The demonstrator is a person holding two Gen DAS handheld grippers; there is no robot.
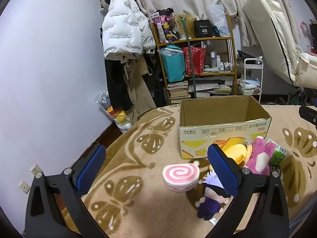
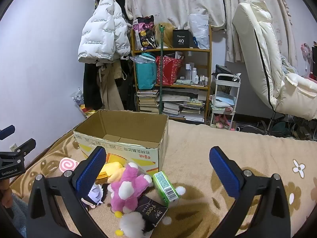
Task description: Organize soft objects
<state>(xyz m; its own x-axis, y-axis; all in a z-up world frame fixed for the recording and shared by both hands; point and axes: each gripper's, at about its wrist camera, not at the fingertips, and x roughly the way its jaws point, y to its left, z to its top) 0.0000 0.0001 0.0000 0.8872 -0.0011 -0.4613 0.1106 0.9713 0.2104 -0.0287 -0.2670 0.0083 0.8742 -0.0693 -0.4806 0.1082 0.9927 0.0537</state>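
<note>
Soft toys lie heaped on the blanket (image 2: 198, 158) just in front of the cardboard box (image 2: 126, 130), lower centre-left of the right wrist view. The box is open-topped and looks empty; nothing is sorted into it yet, as far as we can judge.

Left gripper (image 1: 156, 168): jaws spread wide, nothing between them, hovering low in the left wrist view with the pink swirl cushion (image 1: 181, 176) just inside its right finger. Right gripper (image 2: 158, 172): likewise released and empty, with the pink plush (image 2: 128, 188) and the green carton (image 2: 165, 186) lying between its fingers in the picture.

For the step in hand we judge a first pick is due. We would take the swirl cushion with the left gripper, since it lies apart from the heap. Close across its round sides, not its flat face; it will squash, so squeeze well in. Lift clear of the box's near wall before letting go. The pink plush suits the right gripper; grip the body, not a limb.

Count, as far as we can see:
- one swirl cushion
- one pink plush
- one yellow plush (image 2: 112, 170), touching the box front
- one small doll (image 1: 210, 202) in dark clothes
- one white fluffy toy (image 2: 130, 225), partly cut off at the frame's bottom
- one green carton, one dark packet (image 2: 151, 210); neither looks soft
- one box
</note>
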